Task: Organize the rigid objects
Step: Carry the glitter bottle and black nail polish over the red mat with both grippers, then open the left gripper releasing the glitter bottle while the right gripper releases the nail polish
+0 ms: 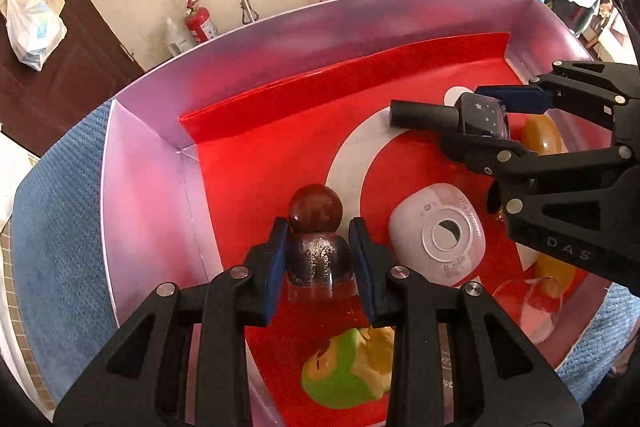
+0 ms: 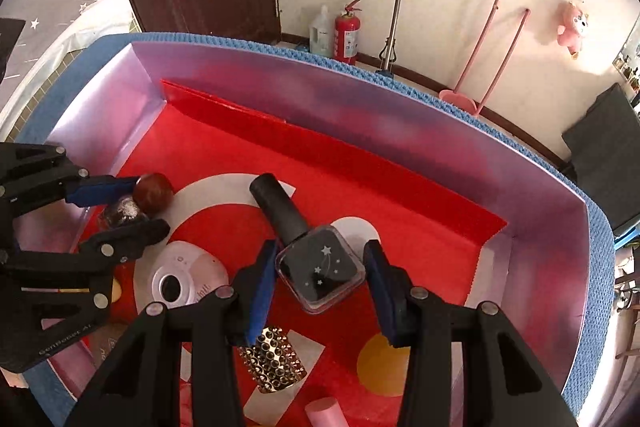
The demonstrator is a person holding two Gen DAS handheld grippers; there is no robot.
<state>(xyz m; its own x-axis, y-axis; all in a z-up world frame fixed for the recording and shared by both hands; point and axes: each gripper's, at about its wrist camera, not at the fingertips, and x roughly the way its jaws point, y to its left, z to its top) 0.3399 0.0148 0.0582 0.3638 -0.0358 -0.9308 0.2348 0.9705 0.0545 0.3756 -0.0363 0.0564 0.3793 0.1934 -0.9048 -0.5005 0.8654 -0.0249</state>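
Two bottles – glitter bottle (image 1: 320,263) clamped in left hand-held gripper (image 1: 320,267).

Blue mat (image 2: 600,247) – lilac box (image 2: 360,115) on it.

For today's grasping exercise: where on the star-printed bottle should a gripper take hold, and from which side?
Grip the star bottle by its squat square body, coming from above, as the right gripper does. The body's flat opposite sides suit the pads; the long black cap is round, narrower and likelier to roll.
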